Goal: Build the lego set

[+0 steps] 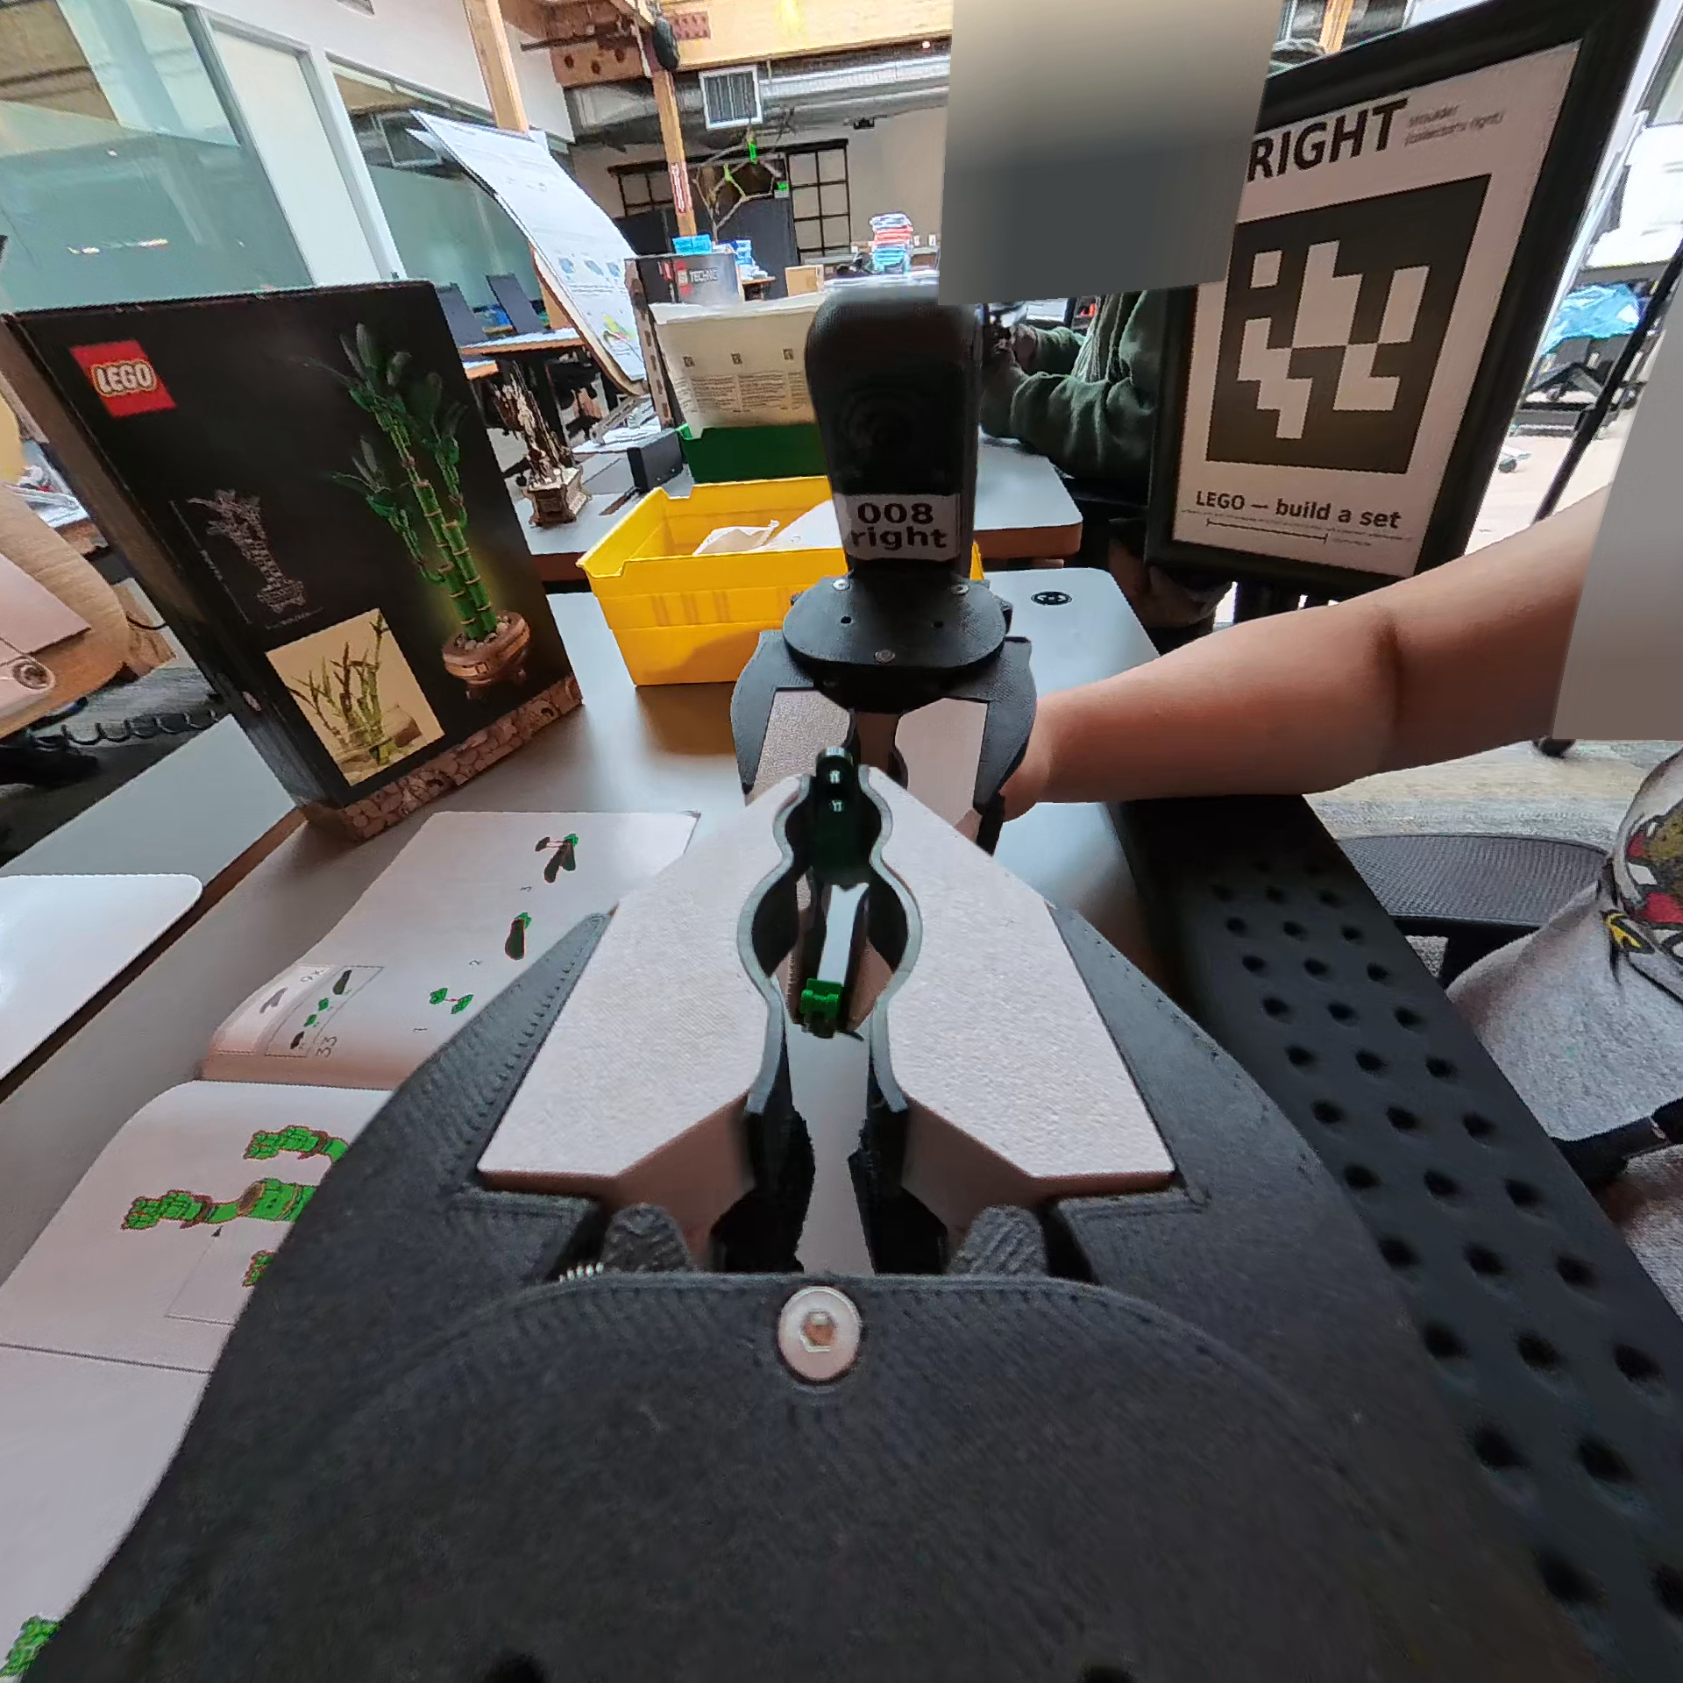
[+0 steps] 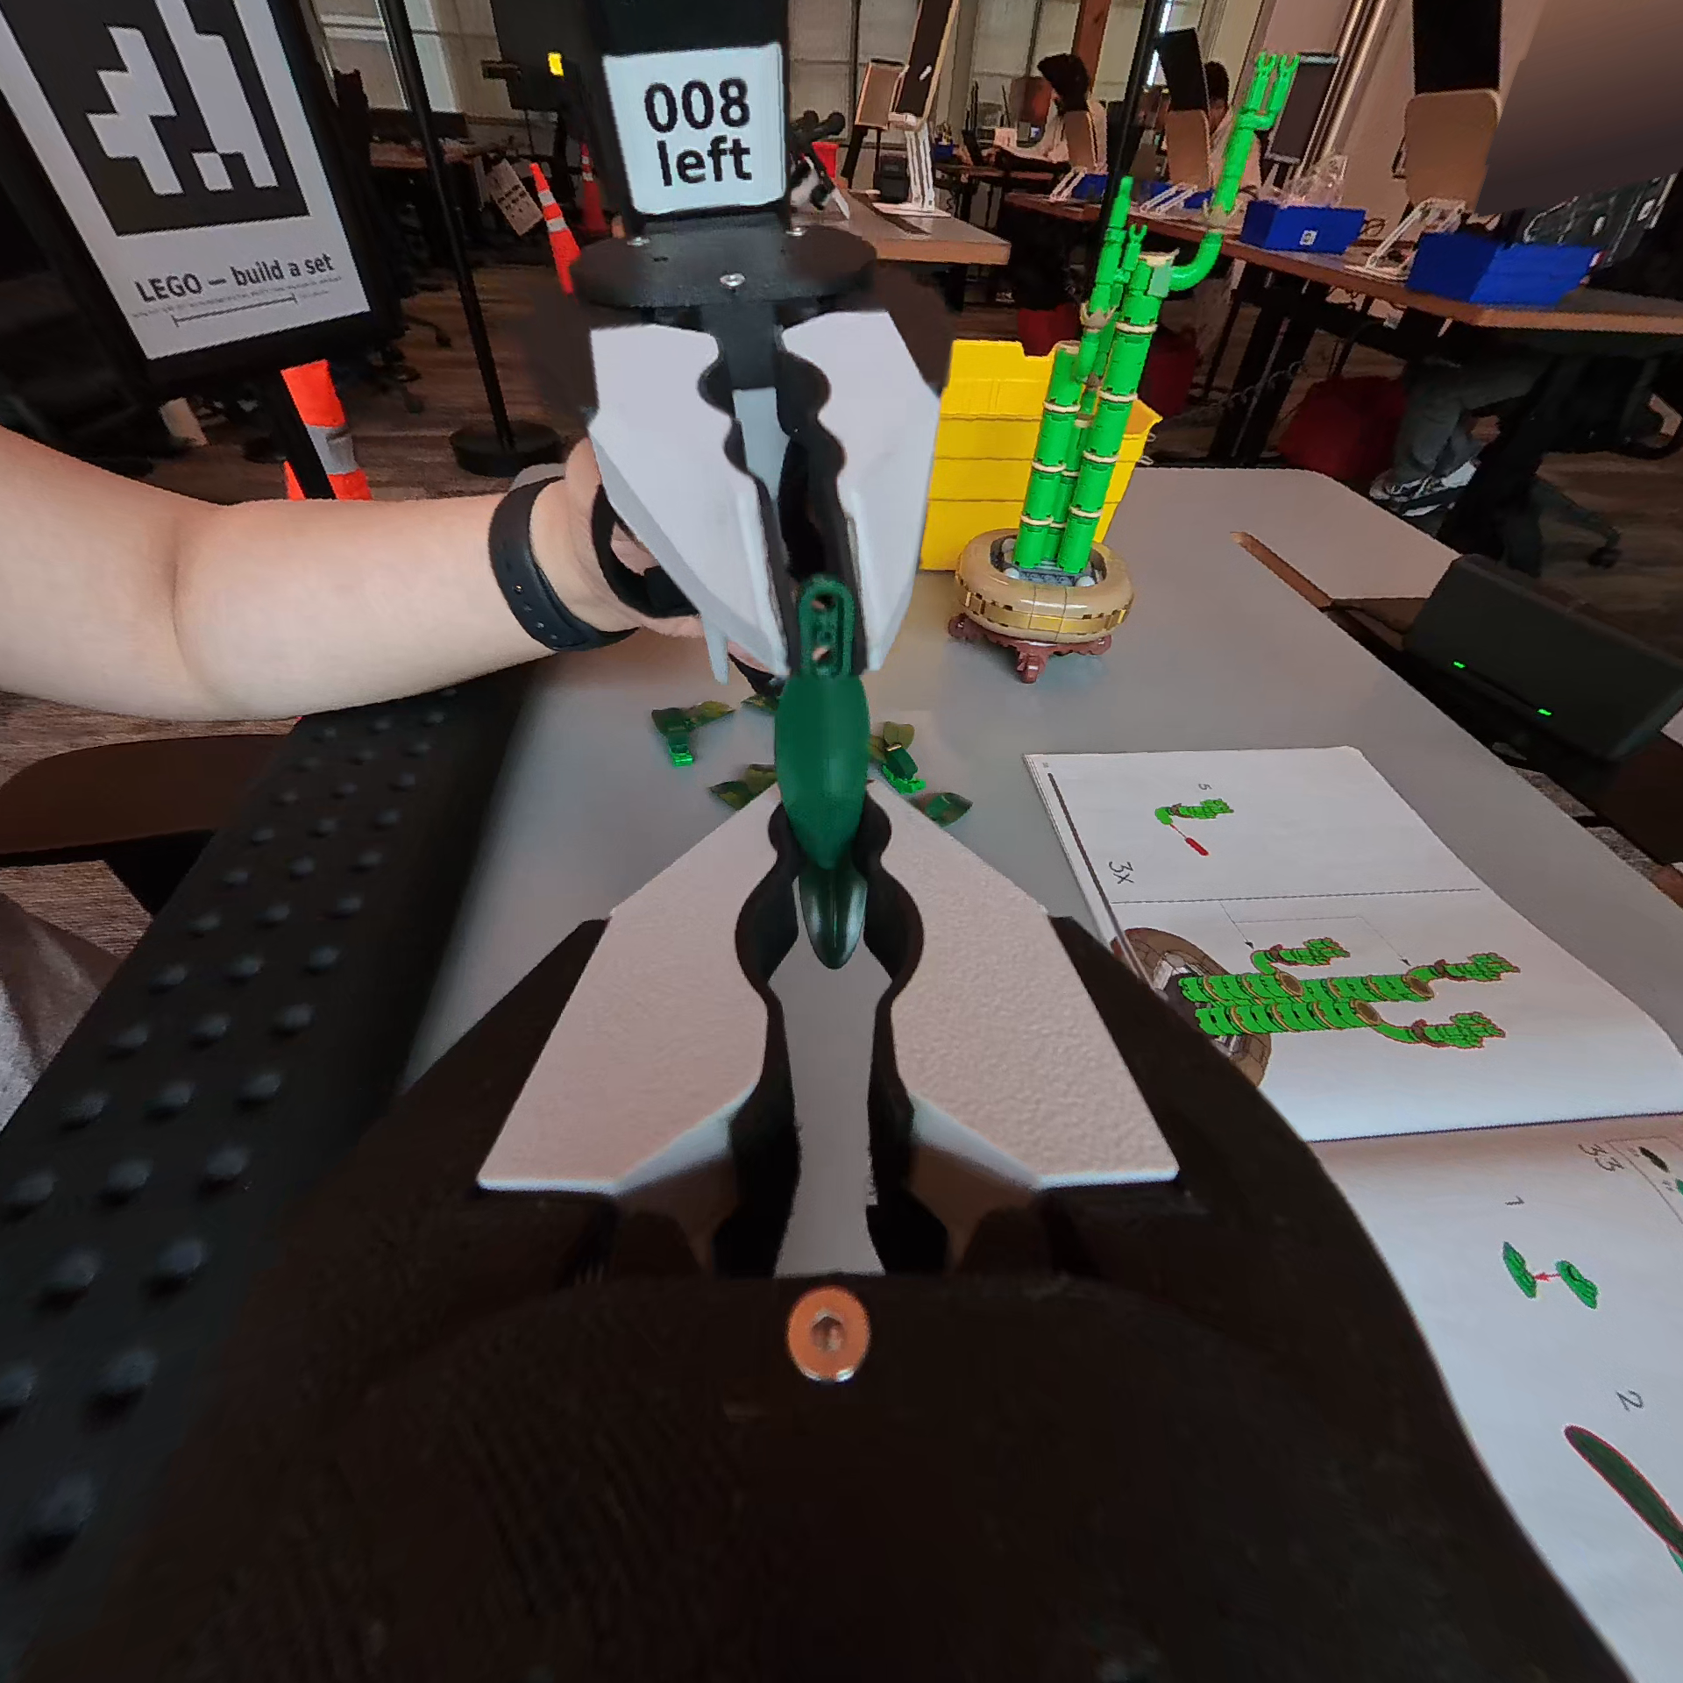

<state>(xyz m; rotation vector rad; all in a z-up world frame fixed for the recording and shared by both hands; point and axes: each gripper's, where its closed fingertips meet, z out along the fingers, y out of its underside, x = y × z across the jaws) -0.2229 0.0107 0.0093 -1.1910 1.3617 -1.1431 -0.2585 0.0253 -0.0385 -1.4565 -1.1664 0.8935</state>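
Observation:
Both grippers hold one dark green lego leaf [image 2: 820,756] in the air between them. My right gripper [image 2: 827,815] is shut on its pointed end. My left gripper [image 2: 810,651] faces it, shut on the end with holes. In the left wrist view the leaf [image 1: 840,824] is edge-on at my left gripper's tips [image 1: 833,788], with the right gripper [image 1: 874,738] just beyond. A small bright green piece [image 1: 820,1002] shows in the gap between the left fingers; I cannot tell if it is held. The bamboo model [image 2: 1084,474] stands in its tan pot at the back.
Loose green pieces [image 2: 692,719] lie on the grey table under the leaf. The open instruction booklet [image 2: 1320,911] lies to the right. A yellow bin [image 2: 993,437] is behind the model. The set box [image 1: 300,546] stands upright. A black perforated chair part [image 1: 1366,1002] is close by. About 6 centimeters separates my left fingertips from my right.

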